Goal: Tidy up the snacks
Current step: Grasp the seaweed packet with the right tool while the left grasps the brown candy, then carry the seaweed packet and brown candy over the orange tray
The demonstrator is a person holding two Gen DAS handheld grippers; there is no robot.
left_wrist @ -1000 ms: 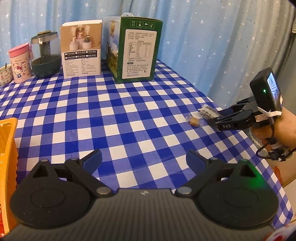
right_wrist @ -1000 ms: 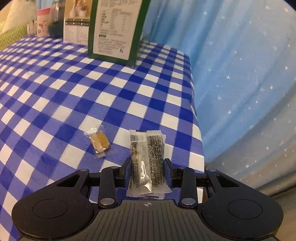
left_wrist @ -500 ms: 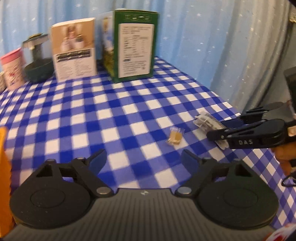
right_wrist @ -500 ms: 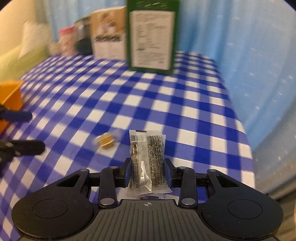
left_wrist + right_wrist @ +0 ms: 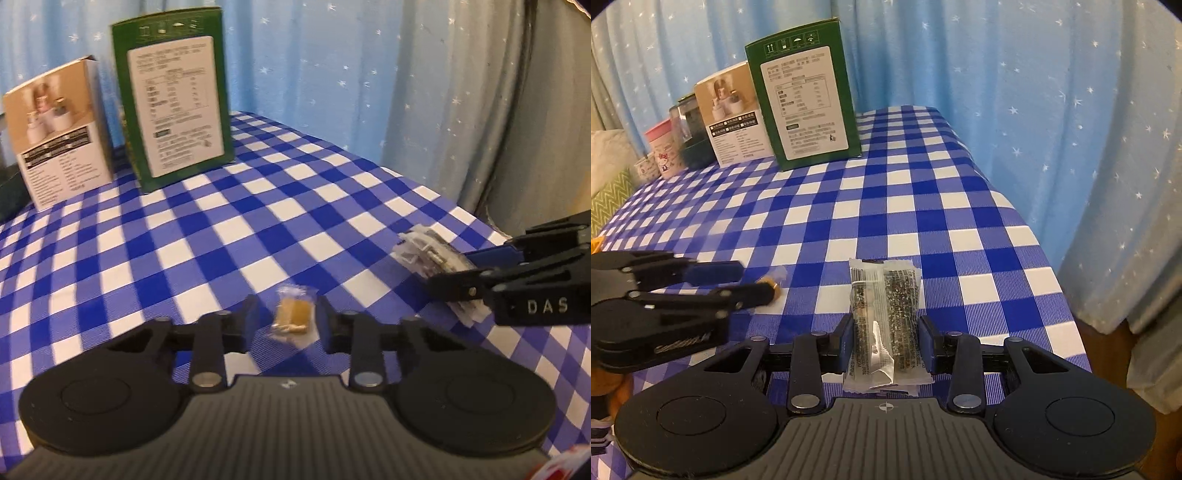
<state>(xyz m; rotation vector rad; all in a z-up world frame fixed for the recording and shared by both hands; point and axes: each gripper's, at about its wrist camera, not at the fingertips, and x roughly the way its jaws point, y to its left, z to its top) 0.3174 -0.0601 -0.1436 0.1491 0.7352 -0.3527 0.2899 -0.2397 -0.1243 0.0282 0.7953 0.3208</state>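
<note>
Closing around a small candy (image 5: 293, 319), left gripper (image 5: 288, 325) jaws narrow; right gripper (image 5: 886, 345) pinches a snack packet (image 5: 886, 325).

On the table (image 5: 923, 192), the tall box (image 5: 809, 99) stands at the far edge with the smaller box (image 5: 733, 118) to its left. The small wrapped candy (image 5: 293, 319) lies near, left of the long packet (image 5: 884, 321), the two apart
</note>
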